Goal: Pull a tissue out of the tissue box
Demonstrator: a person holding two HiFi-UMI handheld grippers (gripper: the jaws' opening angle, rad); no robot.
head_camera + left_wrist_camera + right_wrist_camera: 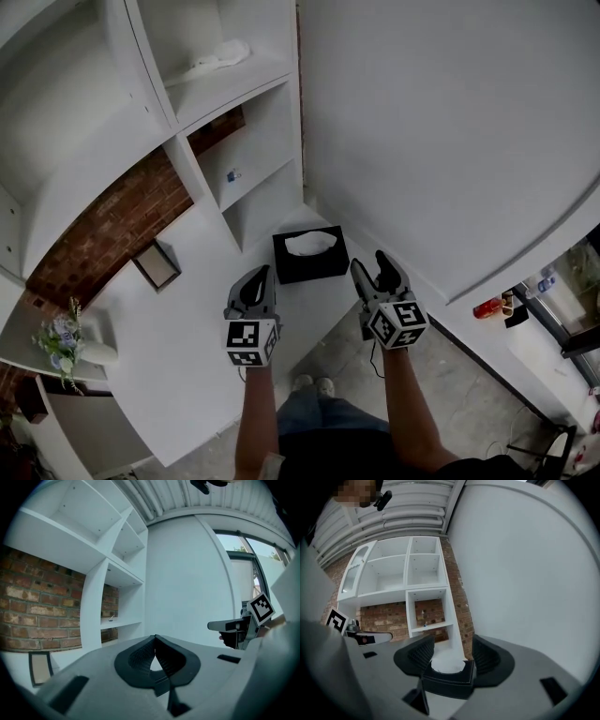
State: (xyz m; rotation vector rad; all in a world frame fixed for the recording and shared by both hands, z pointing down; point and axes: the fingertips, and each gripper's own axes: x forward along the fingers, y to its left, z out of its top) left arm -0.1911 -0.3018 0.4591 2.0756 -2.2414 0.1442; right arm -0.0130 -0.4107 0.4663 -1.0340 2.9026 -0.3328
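1. You are not yet touching the tissue (311,243); it is bunching up out of the slot of the black box (310,266), so the pull is all left to do.
2. The box is sitting on the white counter (187,356), tucked into the corner between the shelf (199,178) and the wall (450,141).
3. You are holding the right gripper (452,641) with its jaws apart and empty, framing the box from short of it.
4. You are holding the left gripper (155,639) with its jaws together on nothing, hovering left of the box.
5. Reaching in, pinching the tissue and drawing it upward are remaining, by my reading.
6. A frame (157,264) and flowers (61,336) are lying well off to the left; nothing is blocking your approach, though the corner is crowding the far side.
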